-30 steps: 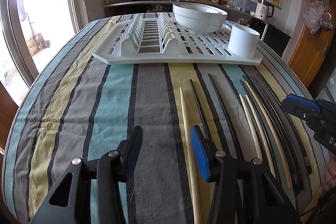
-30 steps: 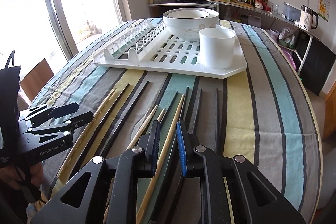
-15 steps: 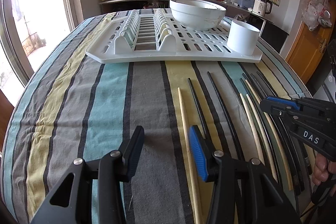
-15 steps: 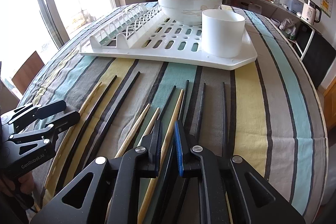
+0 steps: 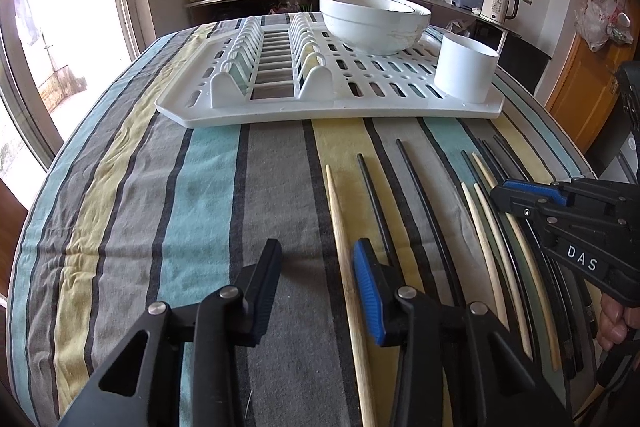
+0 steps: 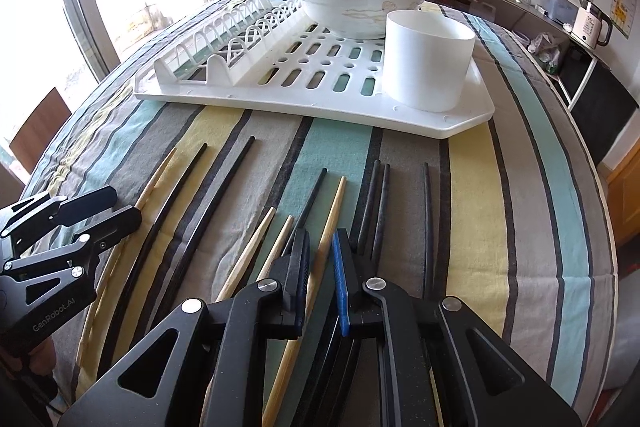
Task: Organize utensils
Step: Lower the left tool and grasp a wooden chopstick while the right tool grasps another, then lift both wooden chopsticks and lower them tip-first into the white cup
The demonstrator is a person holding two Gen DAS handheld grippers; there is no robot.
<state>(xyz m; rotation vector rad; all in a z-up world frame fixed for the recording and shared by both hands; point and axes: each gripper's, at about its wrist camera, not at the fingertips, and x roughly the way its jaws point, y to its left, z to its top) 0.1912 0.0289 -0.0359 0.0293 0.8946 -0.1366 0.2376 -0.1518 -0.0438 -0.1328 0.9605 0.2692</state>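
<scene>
Pickup step: right gripper (image 6: 320, 259) narrowed around wooden chopstick (image 6: 333, 205), seemingly not yet clamped; left gripper (image 5: 316, 269) spread wide, empty. Next: squeeze, lift, carry to far white cup (image 6: 428, 61).

Surface: round table under a striped tablecloth (image 5: 208, 195) in grey, teal and yellow.
Far side: white dish rack (image 6: 320, 99) resting flat.
Near side: wooden chopsticks (image 5: 340, 227) and black chopsticks (image 6: 428, 211) lying loosely side by side.

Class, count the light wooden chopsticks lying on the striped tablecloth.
4 wooden chopsticks: one far left beside the left gripper, two side by side mid-row, one between the right gripper's fingers. More could hide beneath the grippers.
</scene>
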